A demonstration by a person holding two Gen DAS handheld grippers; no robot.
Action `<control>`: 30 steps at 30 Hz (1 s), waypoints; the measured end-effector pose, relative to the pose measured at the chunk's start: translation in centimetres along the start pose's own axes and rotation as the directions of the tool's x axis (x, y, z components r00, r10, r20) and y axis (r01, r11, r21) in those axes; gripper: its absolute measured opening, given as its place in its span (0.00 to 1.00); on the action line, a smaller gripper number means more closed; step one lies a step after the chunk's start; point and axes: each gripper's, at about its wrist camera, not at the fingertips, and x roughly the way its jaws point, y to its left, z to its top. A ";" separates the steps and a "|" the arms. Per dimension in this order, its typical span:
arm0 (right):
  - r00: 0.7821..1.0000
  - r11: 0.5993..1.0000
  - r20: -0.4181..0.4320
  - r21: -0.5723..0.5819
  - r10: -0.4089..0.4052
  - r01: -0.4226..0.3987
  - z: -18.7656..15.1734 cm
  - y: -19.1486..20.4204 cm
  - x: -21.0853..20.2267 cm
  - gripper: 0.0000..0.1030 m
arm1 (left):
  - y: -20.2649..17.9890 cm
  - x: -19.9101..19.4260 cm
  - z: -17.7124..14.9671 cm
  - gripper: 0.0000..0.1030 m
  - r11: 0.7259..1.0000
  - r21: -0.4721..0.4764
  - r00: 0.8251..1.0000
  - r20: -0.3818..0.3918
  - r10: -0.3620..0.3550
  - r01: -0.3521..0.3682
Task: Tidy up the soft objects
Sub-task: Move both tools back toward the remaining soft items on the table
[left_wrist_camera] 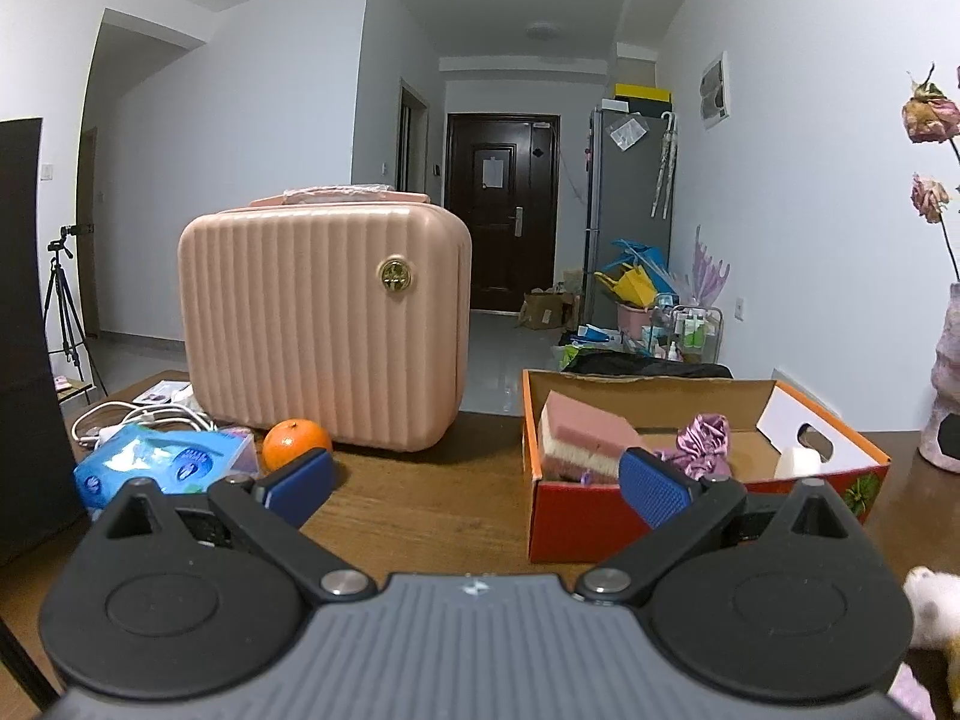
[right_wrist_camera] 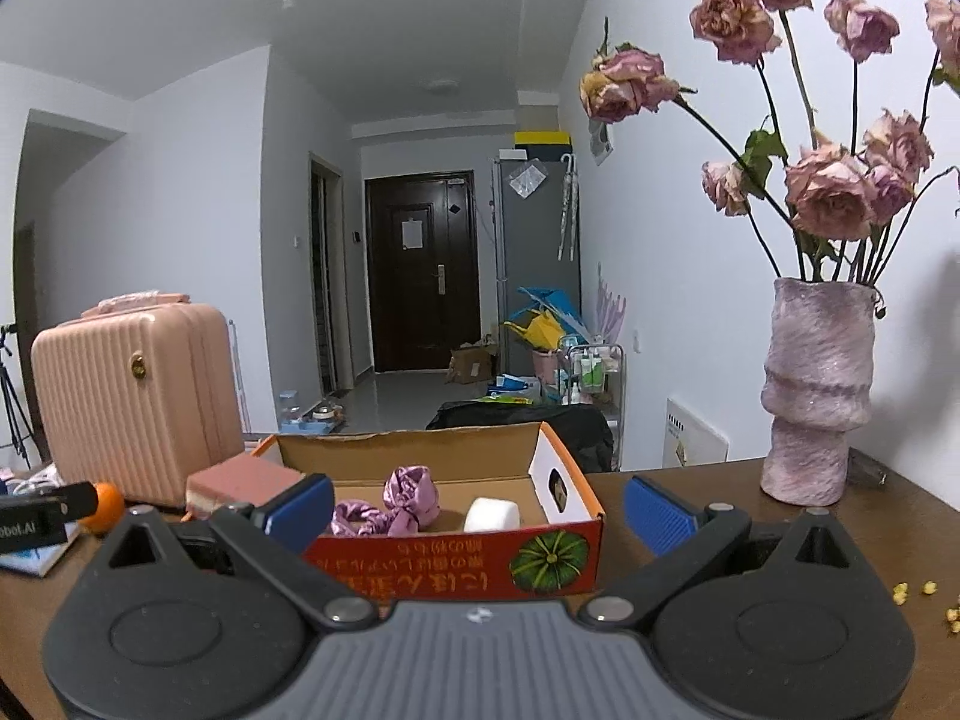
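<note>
An open red and orange cardboard box sits on the brown table. Inside lie a pink sponge block, a purple satin scrunchie and a white soft block. My left gripper is open, hovering in front of the box's left corner with nothing between its blue pads. My right gripper is open too, just before the box's front wall. A fluffy white toy peeks in at the lower right of the left wrist view.
A pink ribbed case stands at the back left, with an orange, a blue tissue pack and white cables near it. A pink vase of dried roses stands at the right. Yellow crumbs dot the table.
</note>
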 end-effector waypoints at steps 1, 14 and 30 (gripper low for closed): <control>1.000 1.000 0.003 -0.006 0.001 -0.001 -0.2 0.0 -0.4 1.00 | 0.2 -0.4 -0.1 1.00 1.000 0.000 1.000 0.000 -0.001 0.001; 1.000 0.997 0.001 -0.071 0.025 -0.025 -3.4 0.7 -5.5 1.00 | 1.3 -4.6 -2.5 1.00 0.999 0.042 0.999 -0.025 -0.031 0.032; 0.999 0.995 -0.015 -0.085 0.052 -0.054 -5.9 1.0 -11.3 1.00 | 2.1 -10.2 -5.4 1.00 0.993 0.082 0.995 -0.065 -0.079 0.084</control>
